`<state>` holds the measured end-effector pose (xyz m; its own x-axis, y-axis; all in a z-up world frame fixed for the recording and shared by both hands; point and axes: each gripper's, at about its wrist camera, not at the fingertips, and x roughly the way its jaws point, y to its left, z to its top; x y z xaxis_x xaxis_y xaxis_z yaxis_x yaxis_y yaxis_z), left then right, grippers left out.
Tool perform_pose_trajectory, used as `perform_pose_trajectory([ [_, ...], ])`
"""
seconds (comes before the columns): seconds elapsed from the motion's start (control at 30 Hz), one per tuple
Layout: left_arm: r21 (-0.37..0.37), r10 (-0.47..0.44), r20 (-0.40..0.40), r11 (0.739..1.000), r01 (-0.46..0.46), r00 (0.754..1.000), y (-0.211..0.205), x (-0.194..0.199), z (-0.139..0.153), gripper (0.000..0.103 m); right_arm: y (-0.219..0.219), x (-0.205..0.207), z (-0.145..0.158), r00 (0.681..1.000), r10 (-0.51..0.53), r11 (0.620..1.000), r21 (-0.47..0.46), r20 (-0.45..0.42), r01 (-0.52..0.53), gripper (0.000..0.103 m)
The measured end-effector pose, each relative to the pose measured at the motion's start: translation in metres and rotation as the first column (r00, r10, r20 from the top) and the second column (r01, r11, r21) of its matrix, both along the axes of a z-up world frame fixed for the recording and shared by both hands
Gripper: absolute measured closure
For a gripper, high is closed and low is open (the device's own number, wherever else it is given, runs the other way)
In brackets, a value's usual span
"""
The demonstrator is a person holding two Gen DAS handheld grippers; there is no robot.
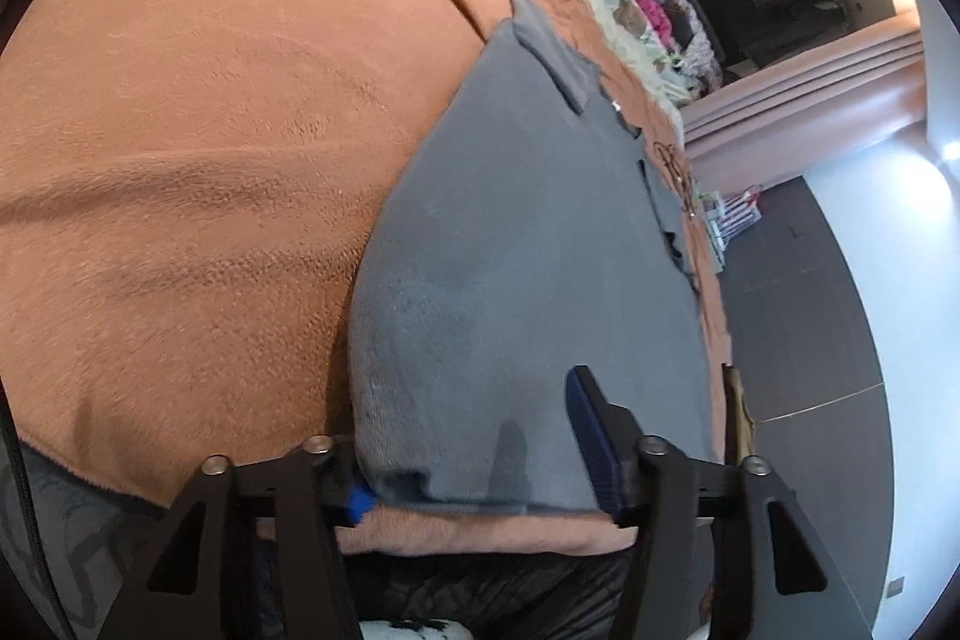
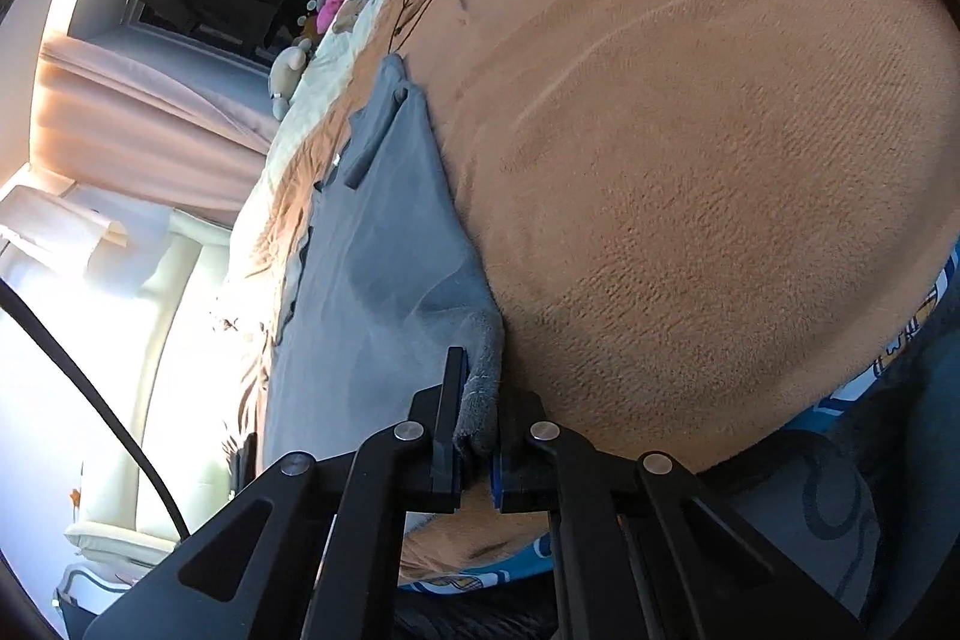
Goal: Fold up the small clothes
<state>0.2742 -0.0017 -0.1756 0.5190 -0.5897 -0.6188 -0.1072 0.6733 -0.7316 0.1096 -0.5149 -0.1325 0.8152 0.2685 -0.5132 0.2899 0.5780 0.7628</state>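
A grey garment (image 1: 516,244) lies spread flat on an orange blanket (image 1: 180,172) covering a bed, its near edge at the blanket's front. The left hand-held gripper (image 1: 474,466) straddles 1 near corner of the garment, fingers apart, with cloth between them but not pinched. The right hand-held gripper (image 2: 477,436) is clamped together on the other near corner, a bunched grey fold (image 2: 483,394) caught between its pads. Pale curtains (image 2: 138,100) hang beyond the bed.
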Motion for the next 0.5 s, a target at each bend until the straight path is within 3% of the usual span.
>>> perform_pose_trajectory([
  [0.07, 0.015, 0.021, -0.009, 1.0, -0.021, 1.0, 0.002, 0.003, -0.001, 0.057, 0.003, 0.003, 0.0, 1.0, 0.009, 1.0, 0.008, -0.01, -0.009, 0.1],
  [0.13, 0.042, 0.039, -0.025, 0.998, -0.038, 0.999, 0.003, 0.005, -0.003, 0.08, 0.006, 0.006, 0.001, 1.0, 0.017, 1.0, 0.008, -0.023, -0.017, 0.1],
  [0.23, 0.08, 0.053, -0.039, 0.996, -0.05, 0.998, 0.008, 0.006, -0.004, 0.099, 0.005, 0.009, 0.001, 0.998, 0.035, 0.999, 0.021, -0.05, -0.034, 0.1],
  [0.5, 0.085, 0.107, 0.057, 0.99, -0.112, 0.993, 0.028, -0.004, 0.027, 0.1, 0.002, -0.002, 0.028, 0.999, 0.005, 1.0, -0.023, -0.042, -0.006, 0.102],
])
